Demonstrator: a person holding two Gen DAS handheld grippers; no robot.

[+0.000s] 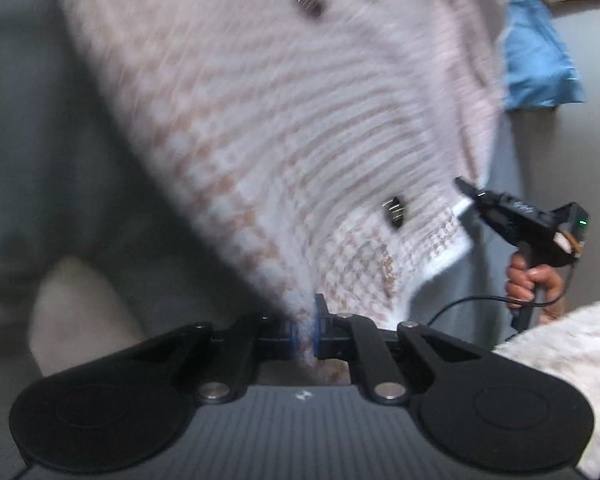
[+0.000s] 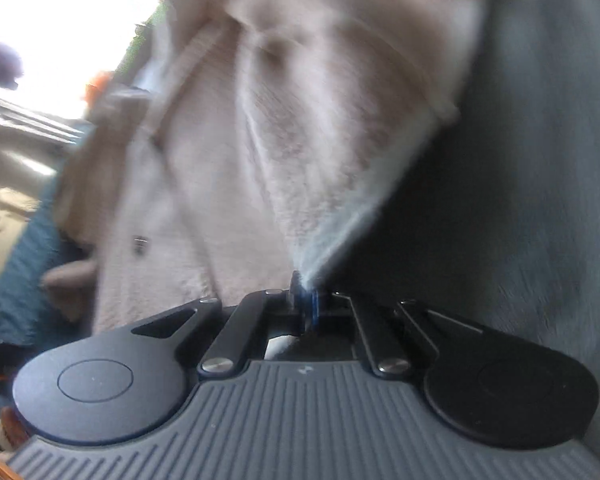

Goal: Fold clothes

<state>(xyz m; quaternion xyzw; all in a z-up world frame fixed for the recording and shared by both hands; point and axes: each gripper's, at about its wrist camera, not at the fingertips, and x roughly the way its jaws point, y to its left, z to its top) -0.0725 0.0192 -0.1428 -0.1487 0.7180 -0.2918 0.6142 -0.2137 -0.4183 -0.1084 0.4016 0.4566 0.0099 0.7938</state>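
Left wrist view is filled mostly by the grey surface (image 1: 40, 140) that carries everything, and across it spreads the garment (image 1: 260, 120), a pale houndstooth-patterned coat with dark buttons, blurred over most of its upper part. The blue cloth (image 1: 540, 60) lies near the surface's far right edge, just beside the garment's side. The left gripper (image 1: 305, 334) has its jaws pinched together on the garment's near hem, fabric bunched between the blue pads. Further right in the same view, the right gripper (image 1: 466, 190) pinches another corner of that hem, gripped by the person's hand (image 1: 534, 284), with a fleecy sleeve (image 1: 572, 380) below it.

Right wrist view shows the right gripper (image 2: 305, 304) from behind, jaws closed tight on a thin point of the garment's (image 2: 300, 120) fluffy edge, the cloth fanning up and away from the pads.

The likely trouble: the right-hand hold is only on a narrow tip of fleece, so a firm pull could slip it free and drop that corner. Uneven lifting by the two hands could skew the fold, and the garment might drag the blue cloth along.

No brand or label can be read; a small mark on each gripper body is too faint to make out.
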